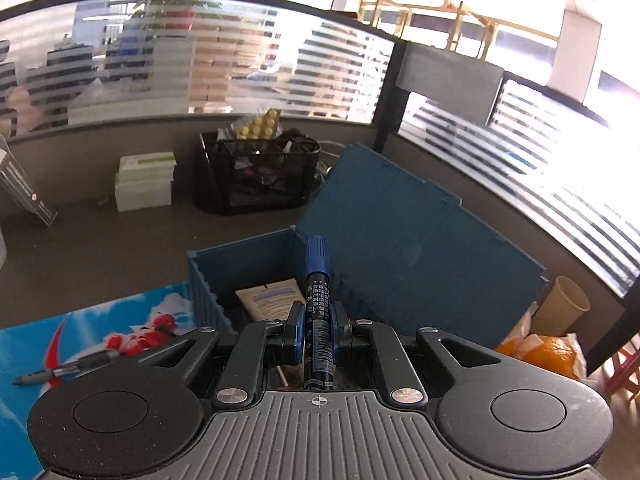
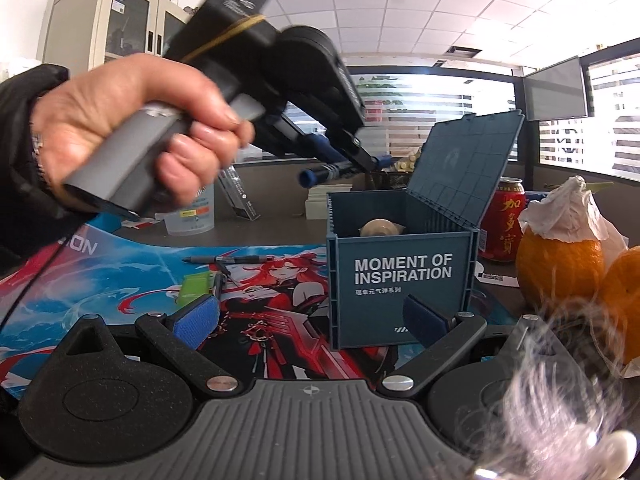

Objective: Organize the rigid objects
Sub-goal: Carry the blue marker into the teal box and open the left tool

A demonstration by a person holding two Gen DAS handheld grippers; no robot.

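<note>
The blue marker (image 1: 317, 304) is pinched tight between the two pads of the left hand-held gripper (image 1: 317, 326). It is up in the air, just above the open blue box (image 1: 240, 264) on the worktop (image 1: 100, 248). A tube (image 1: 272, 300) lies inside the box. The right hand-held gripper (image 2: 312, 320) is wide open and holds nothing. A black pen (image 2: 228, 259) lies on the picture mat (image 2: 120, 288) near the box.
</note>
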